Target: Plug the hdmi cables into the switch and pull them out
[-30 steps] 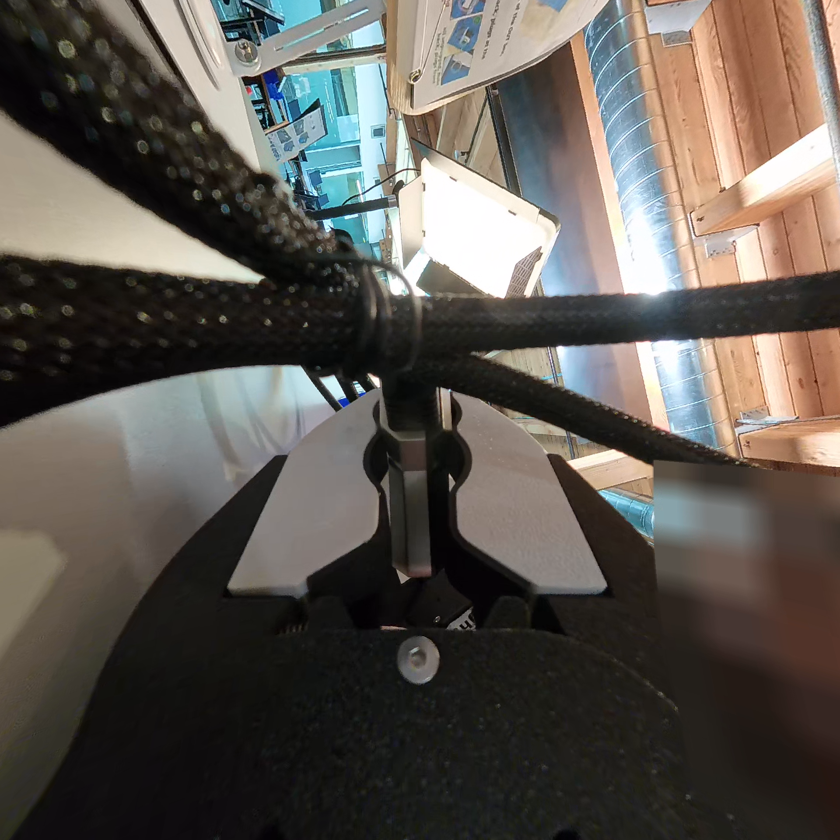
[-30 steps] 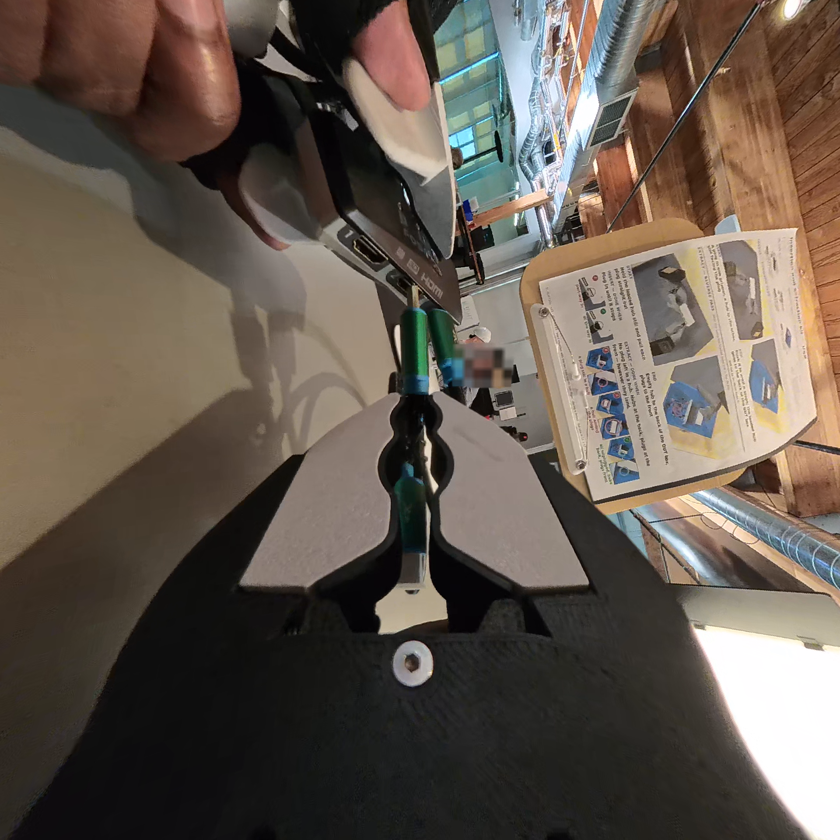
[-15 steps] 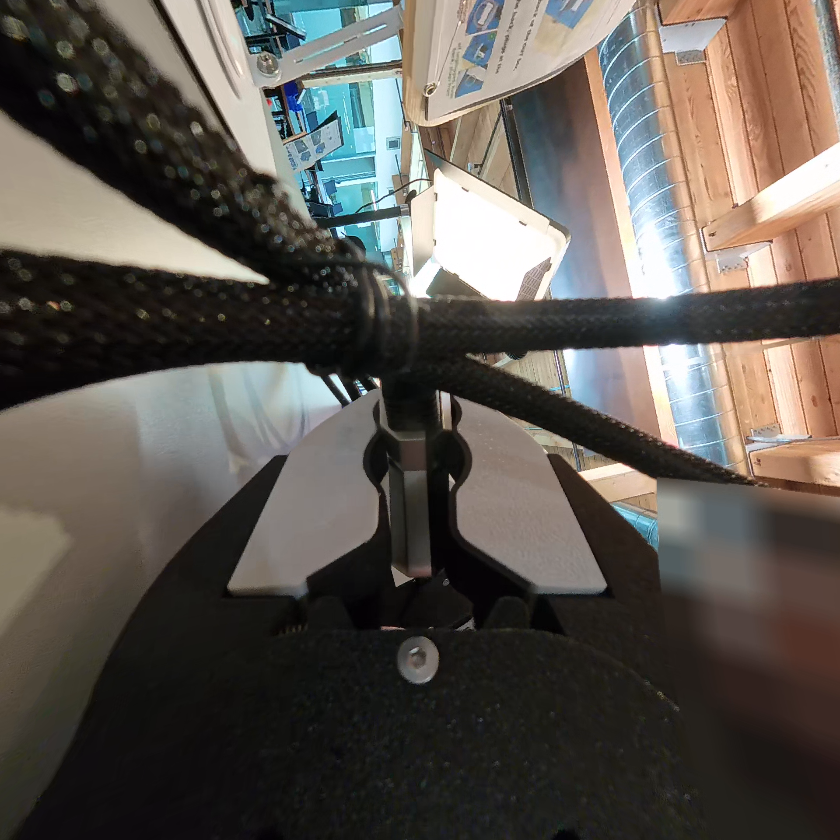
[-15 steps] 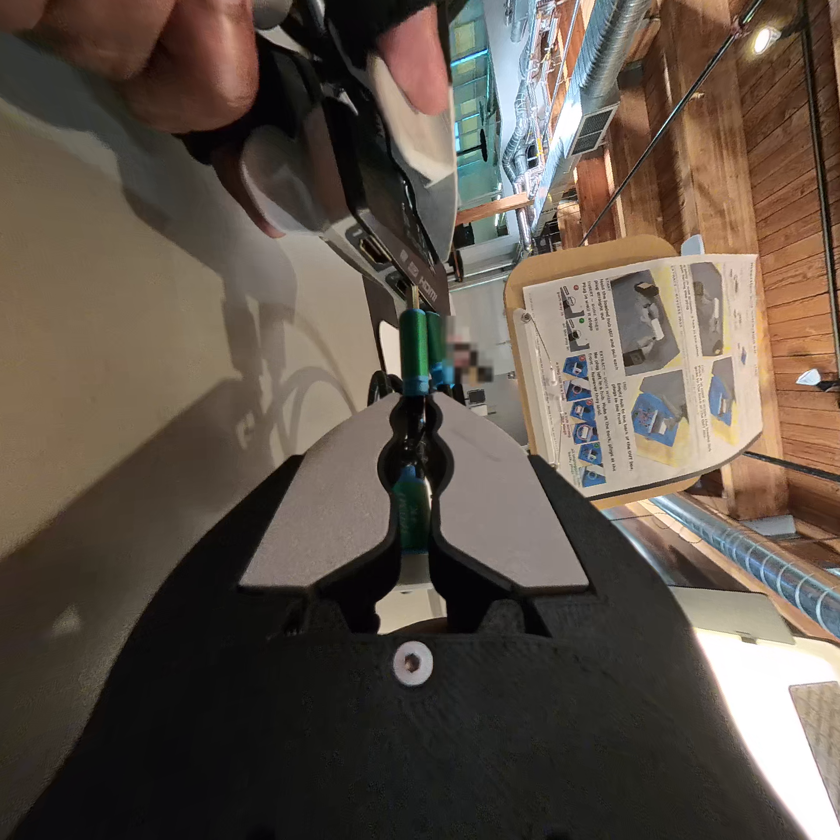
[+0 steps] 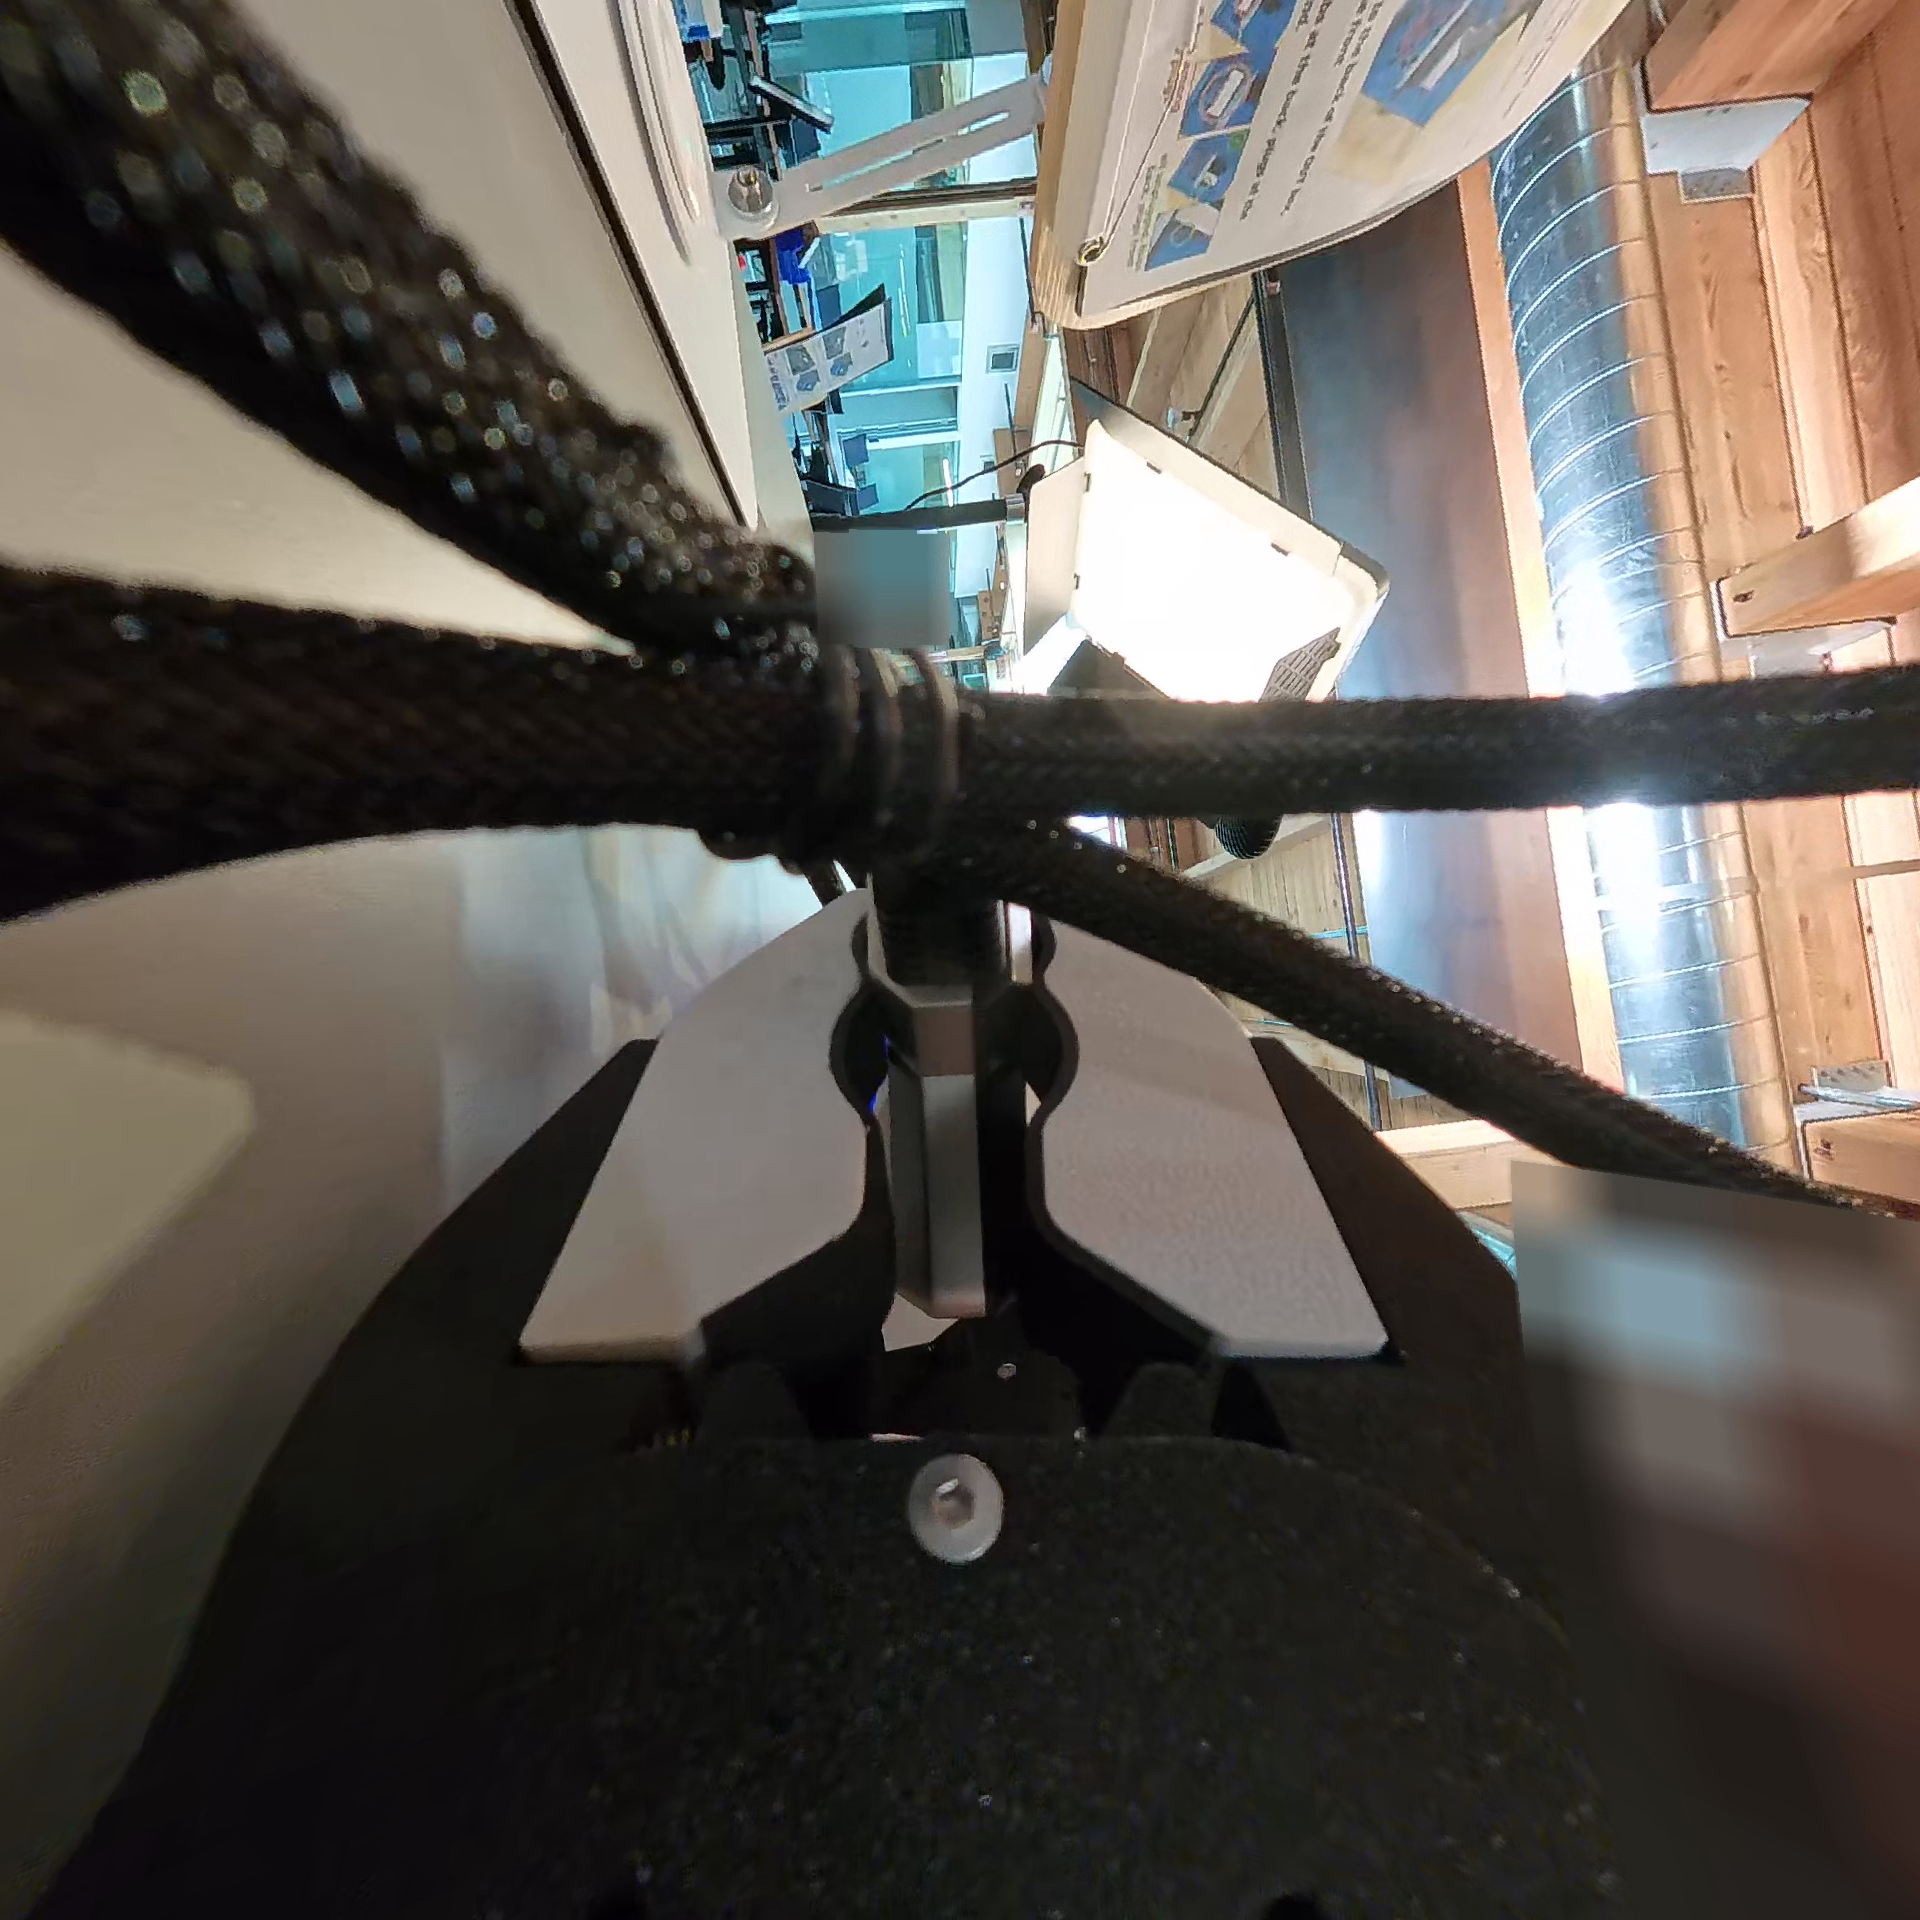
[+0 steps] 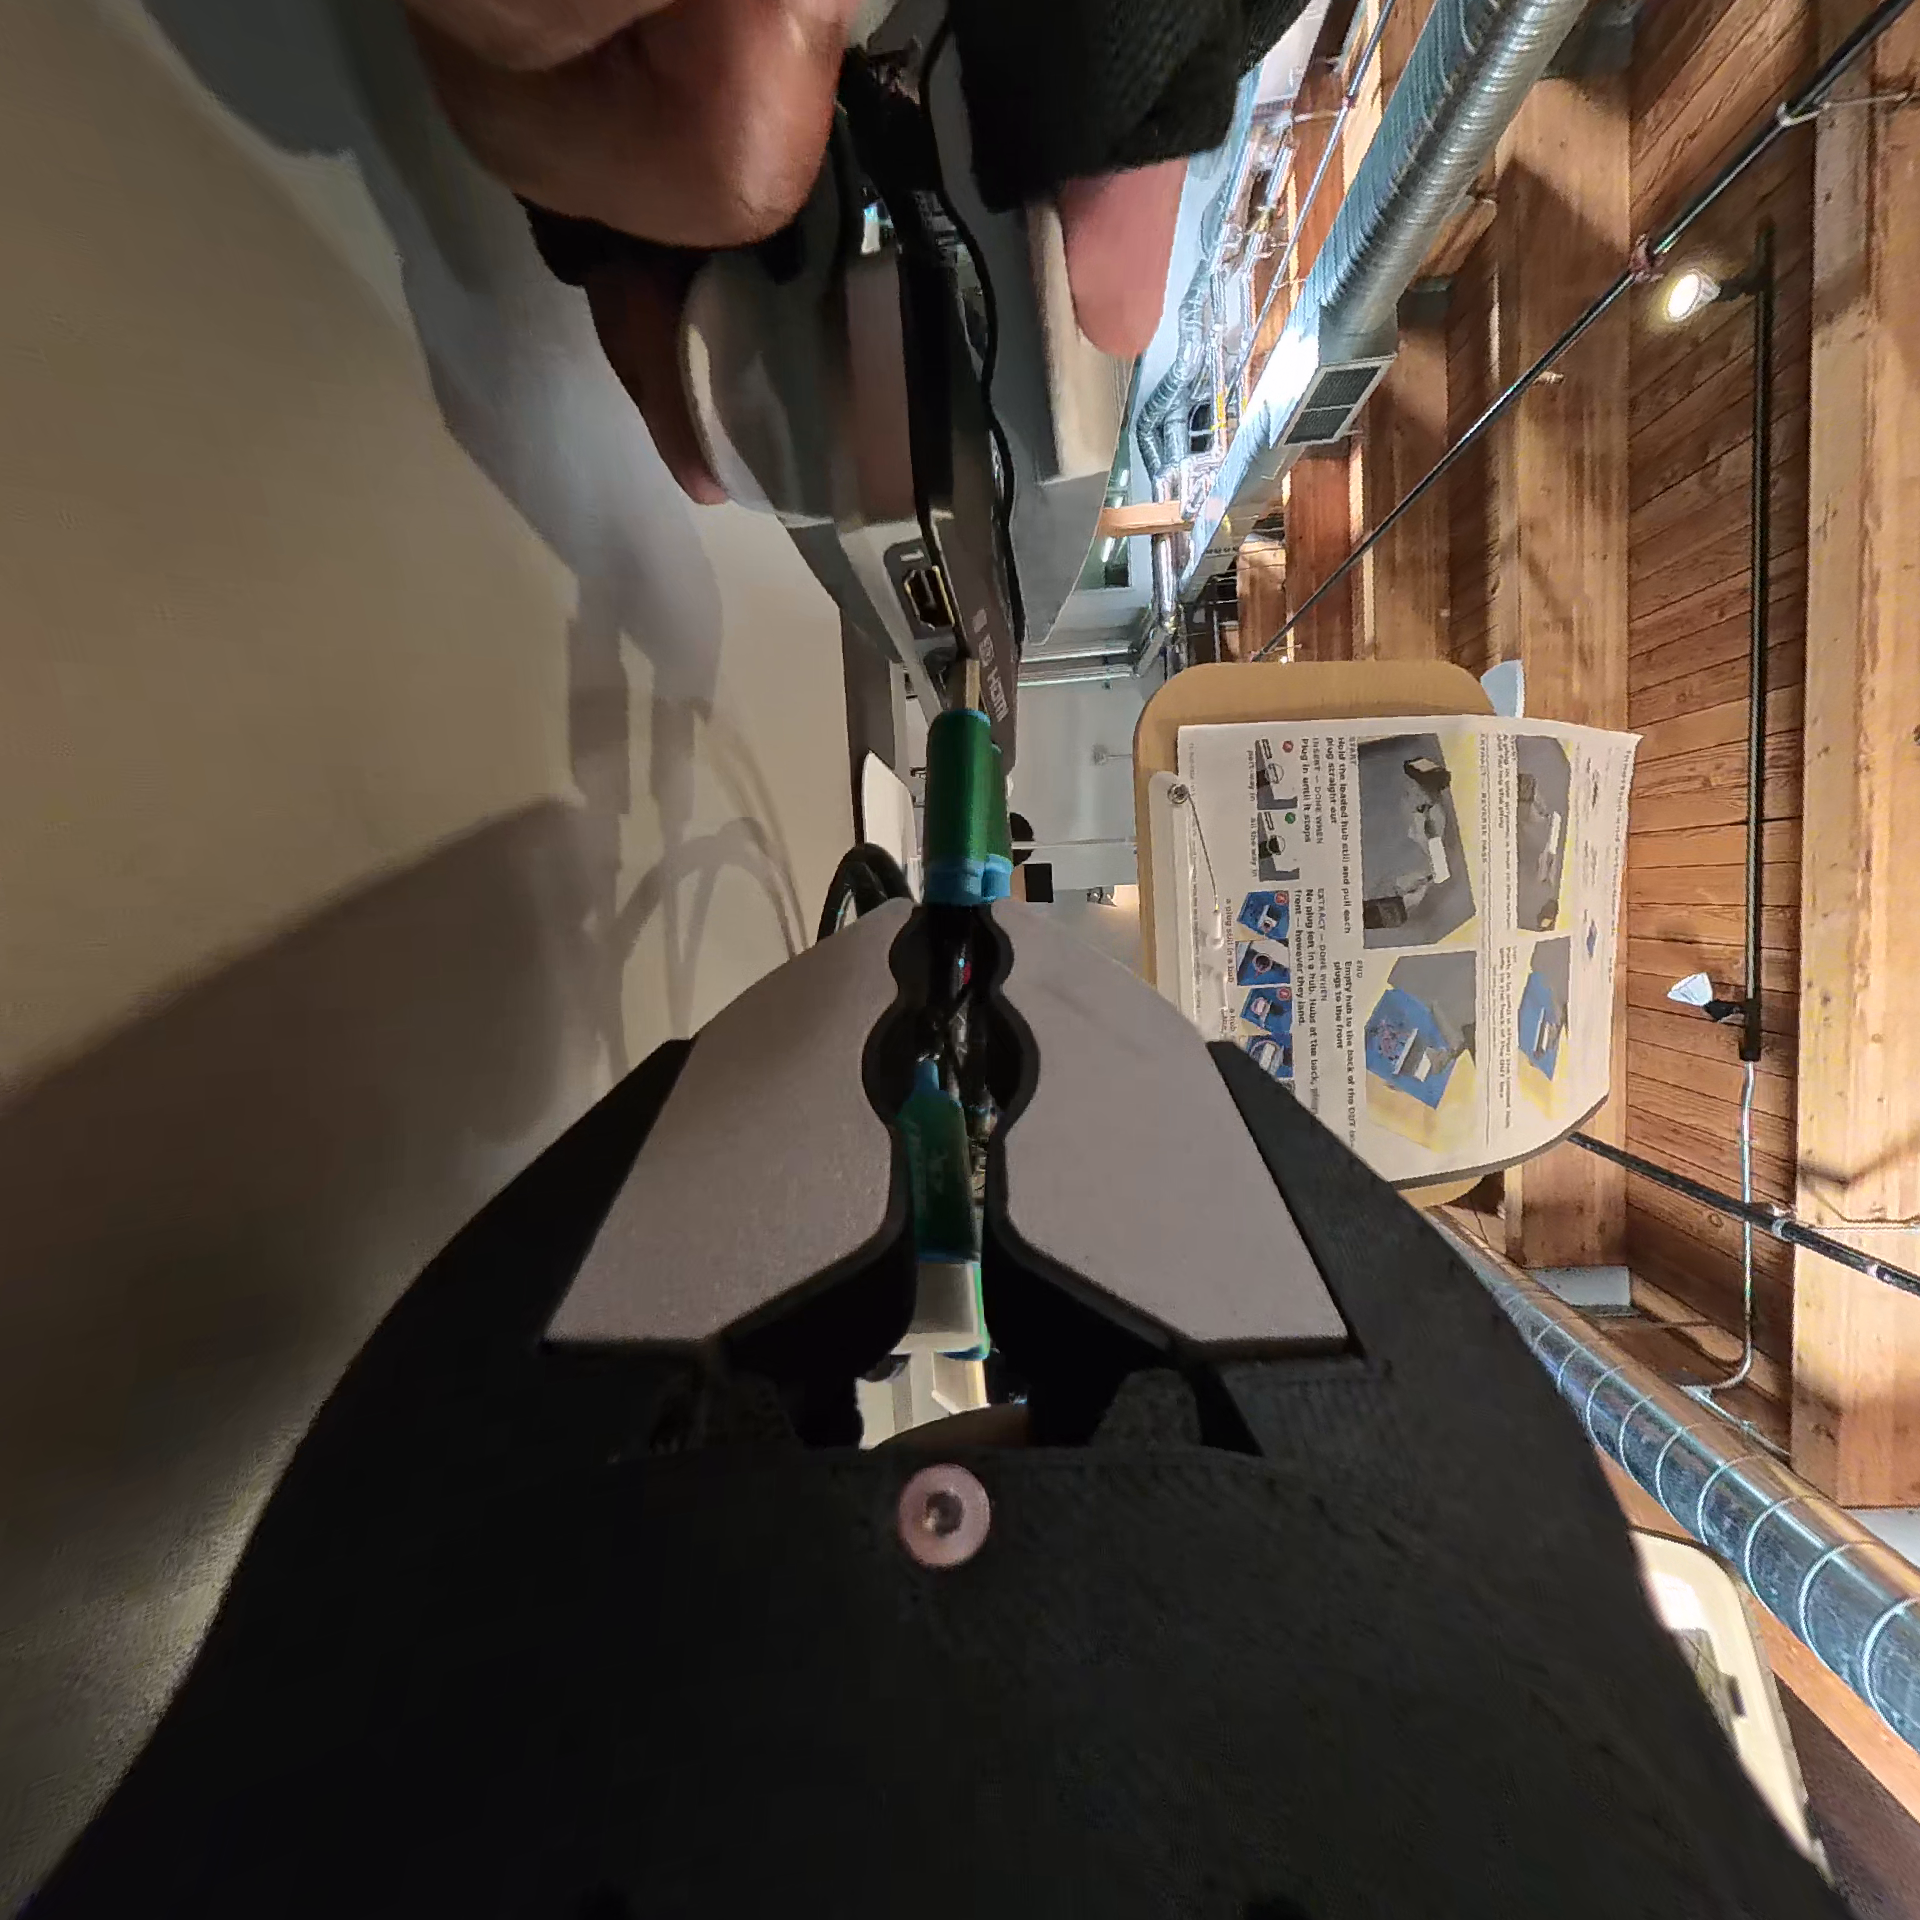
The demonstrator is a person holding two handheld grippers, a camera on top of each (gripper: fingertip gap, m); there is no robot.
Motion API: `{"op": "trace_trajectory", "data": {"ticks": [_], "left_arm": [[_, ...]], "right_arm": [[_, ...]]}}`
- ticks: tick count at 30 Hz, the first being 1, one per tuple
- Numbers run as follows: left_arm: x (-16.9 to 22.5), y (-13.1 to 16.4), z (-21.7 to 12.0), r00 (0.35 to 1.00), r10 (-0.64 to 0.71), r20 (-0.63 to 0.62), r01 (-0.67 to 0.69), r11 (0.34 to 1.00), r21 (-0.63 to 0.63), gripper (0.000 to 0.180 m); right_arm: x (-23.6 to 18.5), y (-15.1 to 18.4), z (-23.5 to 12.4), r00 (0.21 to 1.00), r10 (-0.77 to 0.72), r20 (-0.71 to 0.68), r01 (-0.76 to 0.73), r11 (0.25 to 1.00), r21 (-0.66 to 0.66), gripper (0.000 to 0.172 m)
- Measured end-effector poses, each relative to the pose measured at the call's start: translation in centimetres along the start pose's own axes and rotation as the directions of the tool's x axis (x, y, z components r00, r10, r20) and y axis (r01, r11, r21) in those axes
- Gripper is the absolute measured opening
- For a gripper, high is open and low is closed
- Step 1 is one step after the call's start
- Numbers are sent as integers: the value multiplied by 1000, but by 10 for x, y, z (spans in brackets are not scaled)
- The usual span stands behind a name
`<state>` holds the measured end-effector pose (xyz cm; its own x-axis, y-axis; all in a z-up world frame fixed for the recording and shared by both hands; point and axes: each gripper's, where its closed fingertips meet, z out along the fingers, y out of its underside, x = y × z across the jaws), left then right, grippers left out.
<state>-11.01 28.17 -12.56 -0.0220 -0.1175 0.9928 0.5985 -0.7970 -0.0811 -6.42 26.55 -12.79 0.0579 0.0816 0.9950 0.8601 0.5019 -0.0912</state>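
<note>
In the left wrist view, the left hand-held gripper (image 5: 940, 935) is clenched on a slim grey metal block (image 5: 940, 1132) that runs back between its two pale fingers (image 5: 727, 1132), both pressing on its sides. From the block's front end a black braided cable (image 5: 1455, 743) leads out past the fingertips into a bundle of like cables bound by thin rings, which cross the view just ahead of the hand-held gripper from side to side. Beyond them, ahead and to the right, stand a bright lit panel (image 5: 1195, 582) and a ribbed metal duct (image 5: 1621, 623); a sheet of printed pictures (image 5: 1299, 125) on a wooden board sits farther ahead. In the right wrist view, the right hand-held gripper (image 6: 951, 920) is closed on thin dark cables that end in green plugs with blue collars (image 6: 961, 800) sticking out just ahead of its fingertips. The metal tip of a plug touches the edge of a dark grey hub (image 6: 935, 582), which a hand (image 6: 675, 114) holds ahead and slightly left. To the left lies a pale tabletop (image 6: 312, 727); to the right a printed sheet (image 6: 1455, 935) on a wooden board.
</note>
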Motion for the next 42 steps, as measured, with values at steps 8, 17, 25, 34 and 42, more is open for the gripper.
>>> {"op": "trace_trajectory", "data": {"ticks": [8,17,25,34,42], "left_arm": [[3,3,0,997,-46,-56,45,999,-22,22],[14,0,4,987,-21,-158,23,1000,12,22],[11,2,7,989,-10,-147,12,1000,12,22],[12,13,17,988,-16,-152,13,1000,-21,22],[8,-2,9,993,-1,-120,11,997,83,22]], "right_arm": [[-1,2,0,1000,28,8,-28,1000,-5,18],[3,2,-1,993,122,11,-122,992,18,32],[8,0,-1,984,178,-6,-177,983,38,47],[3,3,0,990,139,1,-139,990,14,27],[9,1,-3,991,136,-19,-136,991,4,10]]}}
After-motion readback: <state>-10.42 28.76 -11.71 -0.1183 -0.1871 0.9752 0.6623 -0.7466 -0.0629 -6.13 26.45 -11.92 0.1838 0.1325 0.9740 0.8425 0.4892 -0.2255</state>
